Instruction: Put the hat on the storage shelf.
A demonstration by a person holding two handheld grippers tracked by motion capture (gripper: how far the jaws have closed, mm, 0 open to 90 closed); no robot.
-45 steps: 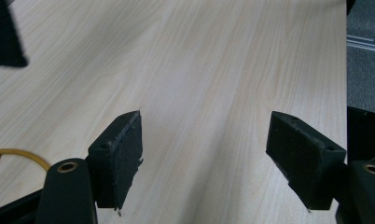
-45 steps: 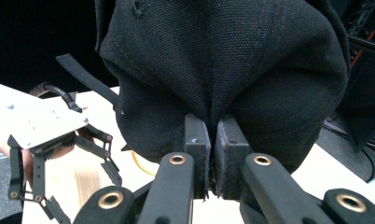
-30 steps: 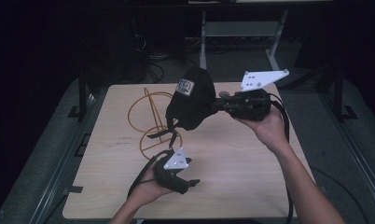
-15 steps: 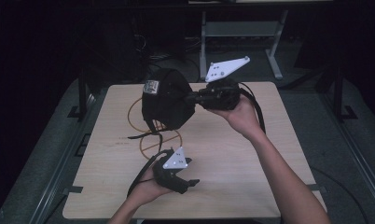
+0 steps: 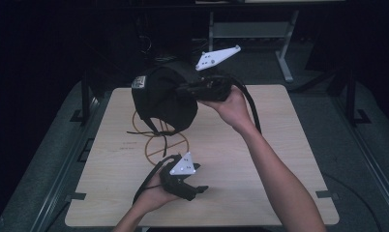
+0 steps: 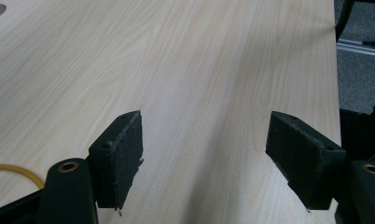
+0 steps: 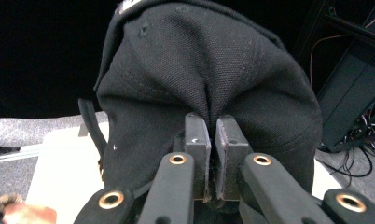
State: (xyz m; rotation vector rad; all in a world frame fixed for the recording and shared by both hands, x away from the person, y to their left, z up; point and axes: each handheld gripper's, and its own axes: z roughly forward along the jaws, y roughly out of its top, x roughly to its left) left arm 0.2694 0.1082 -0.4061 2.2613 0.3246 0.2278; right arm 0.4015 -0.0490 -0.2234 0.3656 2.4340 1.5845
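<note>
Right hand-held gripper (image 5: pixel 183 89): clamped tight on a fold of the black cap; in the right gripper view the two pads (image 7: pixel 197 154) are seen pressed together with the cloth pinched between them
Black cap (image 5: pixel 163 96): held up off the bench (image 5: pixel 279 159), over its far left part, by the right hand-held gripper; the crown is bunched at the pinch, and a small light label (image 5: pixel 140 81) is seen on the side turned toward the camera
Cap strap (image 5: pixel 149 131): seen hanging down from the cap's lower edge toward the bench
Left hand-held gripper (image 6: pixel 204 154): jaws spread wide apart with nothing between them; bare wood is seen through the gap in the left gripper view
Left hand (image 5: pixel 151 195): wrapped around its hand-held gripper near the front edge of the bench, well apart from the cap
Yellow cord (image 5: pixel 156 145): laid in loops on the bench beneath the cap and just beyond the left hand-held gripper; one end is caught at the lower left of the left gripper view
Right hand (image 5: pixel 231 108): raised above the bench, the forearm stretched in from the lower right
</note>
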